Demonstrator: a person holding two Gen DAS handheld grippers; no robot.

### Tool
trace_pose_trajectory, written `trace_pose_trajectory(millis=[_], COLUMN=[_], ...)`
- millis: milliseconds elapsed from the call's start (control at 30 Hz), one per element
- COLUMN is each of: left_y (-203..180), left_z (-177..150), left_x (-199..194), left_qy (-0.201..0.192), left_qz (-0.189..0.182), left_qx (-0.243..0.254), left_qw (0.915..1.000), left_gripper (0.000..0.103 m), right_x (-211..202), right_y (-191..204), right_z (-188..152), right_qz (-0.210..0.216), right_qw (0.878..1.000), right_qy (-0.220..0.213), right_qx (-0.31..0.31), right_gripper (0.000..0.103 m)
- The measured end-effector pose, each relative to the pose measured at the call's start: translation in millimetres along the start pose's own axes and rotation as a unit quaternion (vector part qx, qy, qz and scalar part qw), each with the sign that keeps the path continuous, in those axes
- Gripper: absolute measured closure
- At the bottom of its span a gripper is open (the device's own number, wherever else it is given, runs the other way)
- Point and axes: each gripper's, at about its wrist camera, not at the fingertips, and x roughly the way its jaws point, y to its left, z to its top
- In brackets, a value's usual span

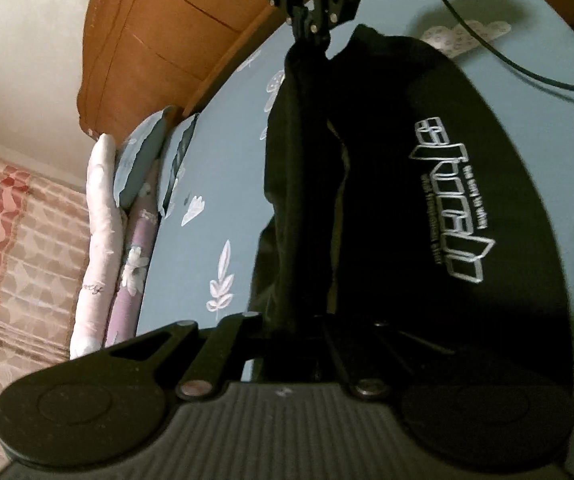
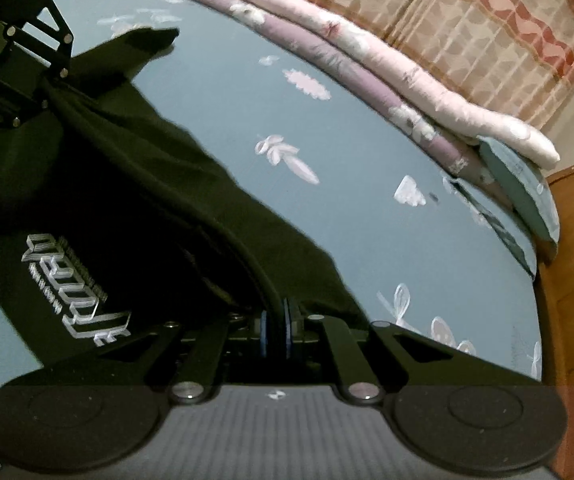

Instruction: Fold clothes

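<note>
A black T-shirt [image 1: 387, 200] [image 2: 127, 200] with a white printed logo [image 1: 447, 200] lies on the blue flowered bed sheet [image 2: 367, 184]. One of its edges is lifted and stretched into a taut fold between the two grippers. My left gripper [image 1: 319, 324] is shut on the near end of that fold, its tips buried in the cloth. In the right wrist view the left gripper [image 2: 45, 98] shows at the upper left. My right gripper [image 2: 277, 320] pinches the fold between blue pads [image 2: 289, 320]. In the left wrist view the right gripper [image 1: 312, 36] is at the top.
Rolled pink and purple quilts [image 2: 367, 60] [image 1: 99, 220] and a blue pillow [image 1: 143, 160] line one side of the bed. A wooden headboard [image 1: 159, 40] stands at one end, with a patterned curtain [image 2: 467, 20] beyond the quilts. A thin dark cable [image 1: 487, 40] crosses the sheet.
</note>
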Motion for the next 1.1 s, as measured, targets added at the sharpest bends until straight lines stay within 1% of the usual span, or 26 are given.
trace_pose_trajectory(millis=[267, 433, 567, 767, 900, 967, 1100], left_y=[-39, -53, -63, -74, -75, -73, -75], left_z=[10, 20, 25, 26, 27, 26, 27], left_x=[-6, -12, -12, -7, -1, 0, 2], left_qy=[-0.001, -0.008, -0.014, -0.020, -0.020, -0.021, -0.024], left_qz=[-0.001, -0.008, -0.020, -0.046, -0.050, -0.056, -0.069], left_qx=[0.037, 0.073, 0.092, 0.101, 0.095, 0.091, 0.089], left_qw=[0.9993, 0.9973, 0.9955, 0.9937, 0.9940, 0.9941, 0.9933], left_gripper=[0.103, 0.103, 0.103, 0.103, 0.103, 0.103, 0.103], right_x=[8, 11, 10, 13, 19, 19, 20], right_y=[26, 27, 23, 23, 24, 24, 20], right_z=[-29, -41, -48, -59, -62, -62, -64], right_qz=[-0.001, 0.004, 0.006, 0.011, 0.002, -0.009, -0.008], right_qw=[0.999, 0.999, 0.999, 0.998, 0.998, 0.998, 0.997], right_qy=[0.028, 0.045, 0.052, 0.061, 0.068, 0.069, 0.075], right_qx=[-0.020, -0.021, -0.010, -0.004, -0.006, -0.008, 0.000], right_gripper=[0.094, 0.094, 0.094, 0.093, 0.093, 0.093, 0.093])
